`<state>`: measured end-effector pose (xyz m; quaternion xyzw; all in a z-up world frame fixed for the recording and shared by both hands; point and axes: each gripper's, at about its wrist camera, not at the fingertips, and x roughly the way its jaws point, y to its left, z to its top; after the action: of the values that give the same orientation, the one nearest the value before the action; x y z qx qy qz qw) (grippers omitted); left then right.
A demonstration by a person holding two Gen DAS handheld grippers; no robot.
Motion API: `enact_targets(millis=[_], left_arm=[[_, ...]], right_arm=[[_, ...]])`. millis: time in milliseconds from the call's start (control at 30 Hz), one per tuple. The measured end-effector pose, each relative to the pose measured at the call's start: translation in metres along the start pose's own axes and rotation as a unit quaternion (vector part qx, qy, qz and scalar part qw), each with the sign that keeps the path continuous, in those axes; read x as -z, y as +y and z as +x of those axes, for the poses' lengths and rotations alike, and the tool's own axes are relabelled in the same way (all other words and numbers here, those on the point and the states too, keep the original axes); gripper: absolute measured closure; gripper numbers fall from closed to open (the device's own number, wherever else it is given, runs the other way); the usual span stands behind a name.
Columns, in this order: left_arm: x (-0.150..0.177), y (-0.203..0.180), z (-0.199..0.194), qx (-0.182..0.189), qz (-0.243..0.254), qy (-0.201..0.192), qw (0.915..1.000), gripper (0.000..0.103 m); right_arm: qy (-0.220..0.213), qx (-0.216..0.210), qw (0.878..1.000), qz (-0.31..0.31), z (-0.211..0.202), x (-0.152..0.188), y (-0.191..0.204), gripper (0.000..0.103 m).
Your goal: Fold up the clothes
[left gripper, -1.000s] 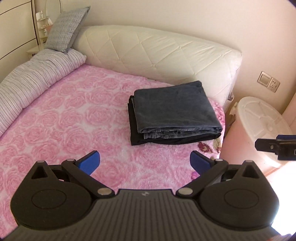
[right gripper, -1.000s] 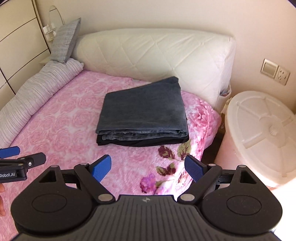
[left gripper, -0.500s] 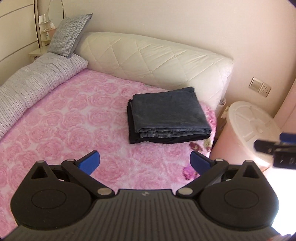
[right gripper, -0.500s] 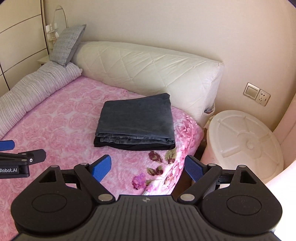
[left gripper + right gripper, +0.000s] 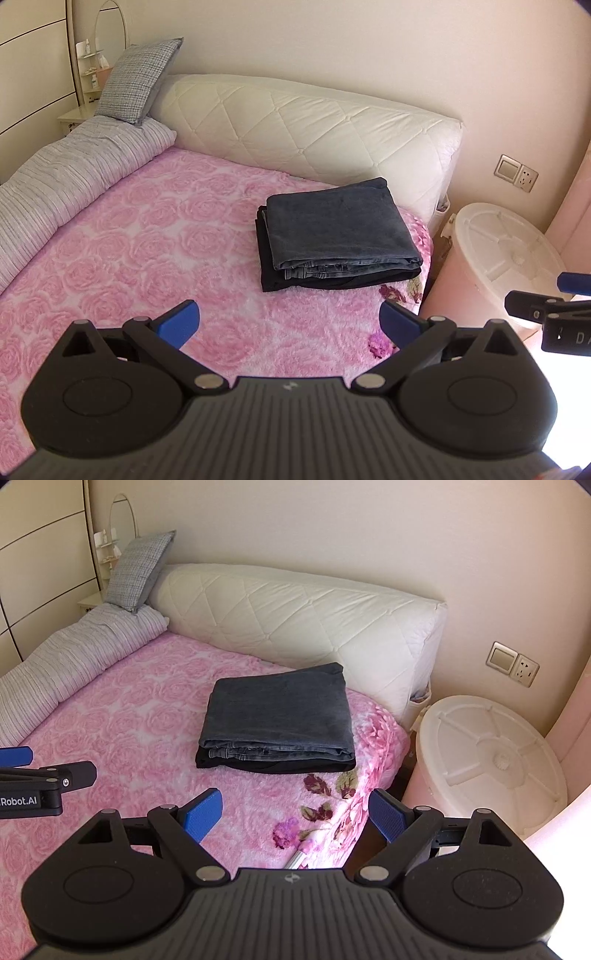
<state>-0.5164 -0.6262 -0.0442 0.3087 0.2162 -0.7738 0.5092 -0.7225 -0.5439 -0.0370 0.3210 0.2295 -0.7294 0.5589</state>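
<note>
Folded jeans (image 5: 338, 225) lie ahead of both my grippers, stacked on a darker folded garment (image 5: 332, 282), near the far right corner of the pink bedspread (image 5: 147, 251). Judgement: denim is heavy, thick and limp, not fragile; the stack will sag unless taken at the layered hem edge facing me, both sides at once. My left gripper (image 5: 290, 323) is spread wide and holds nothing; my right gripper (image 5: 295, 814) likewise stands apart and empty. Both sit well short of the stack. The bed edge drops off just right of the stack, with a white lidded bin (image 5: 487, 760) beyond it. The quilted headboard (image 5: 314, 125) closes the far side. Open bedspread runs left toward the striped duvet (image 5: 70, 177); that is the working room
</note>
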Motion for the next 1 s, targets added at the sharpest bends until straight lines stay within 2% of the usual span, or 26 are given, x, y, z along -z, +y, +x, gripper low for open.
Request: enact_targets(millis=[367,533,1000], left_arm=[[-0.005,-0.007,0.002,0.011,0.008,0.002,0.9999,0.001],[-0.008,-0.007,0.003,0.022,-0.009,0.008,0.9997,0.001],[0.001,-0.015,-0.011,0.007,0.007,0.003,0.9999,0.001]], right_arm=[[0.000,0.005,1.000,-0.009,0.001,-0.004,-0.002,0.014],[-0.004,0.011,1.000,-0.014,-0.001,-0.006,-0.003,0.014],[0.000,0.015,1.000,-0.007,-0.009,0.002,-0.004,0.014]])
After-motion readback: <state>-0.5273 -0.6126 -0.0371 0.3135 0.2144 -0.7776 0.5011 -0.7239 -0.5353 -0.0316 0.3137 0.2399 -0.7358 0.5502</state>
